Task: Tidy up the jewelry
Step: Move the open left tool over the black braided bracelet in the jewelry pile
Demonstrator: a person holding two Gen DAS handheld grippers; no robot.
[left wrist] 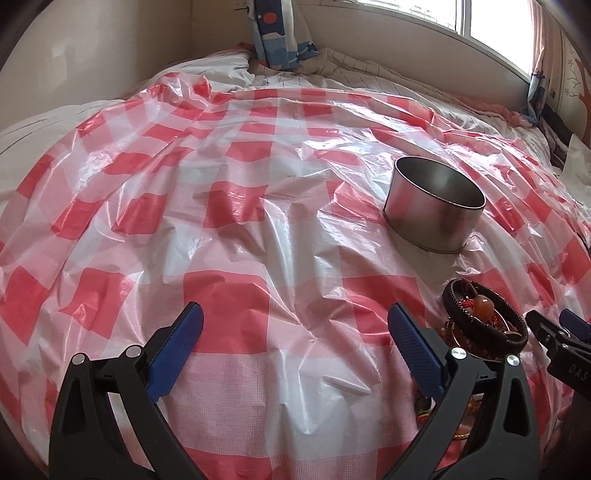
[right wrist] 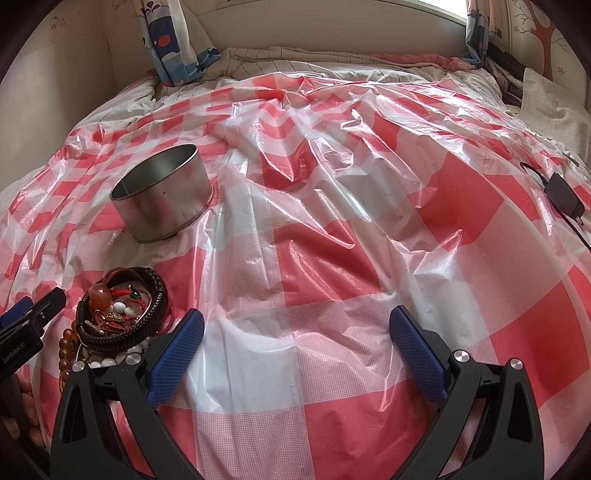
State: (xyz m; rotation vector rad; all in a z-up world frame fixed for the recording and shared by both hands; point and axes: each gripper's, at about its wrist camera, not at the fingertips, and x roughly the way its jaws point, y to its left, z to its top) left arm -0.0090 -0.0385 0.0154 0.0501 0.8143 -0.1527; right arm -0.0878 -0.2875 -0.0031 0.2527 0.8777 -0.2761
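Note:
A heap of jewelry [left wrist: 484, 319] lies on the red-and-white checked plastic sheet [left wrist: 258, 229]: dark braided leather bracelets, an amber stone, red cord. In the right wrist view the same heap [right wrist: 122, 314] also shows white beads and a string of brown beads [right wrist: 65, 345]. An empty round metal tin [left wrist: 434, 205] [right wrist: 162, 192] stands beyond the heap. My left gripper [left wrist: 295, 336] is open, with the heap just right of its right finger. My right gripper [right wrist: 297, 336] is open, with the heap just left of its left finger. Nothing lies between either pair of fingers.
The sheet covers a bed with rumpled bedding [right wrist: 295, 62] behind it. A black charger with cable [right wrist: 561, 195] lies at the right. Curtains [left wrist: 280, 33] hang at the back by a window. The other gripper shows at each view's edge [left wrist: 561, 343] [right wrist: 26, 325].

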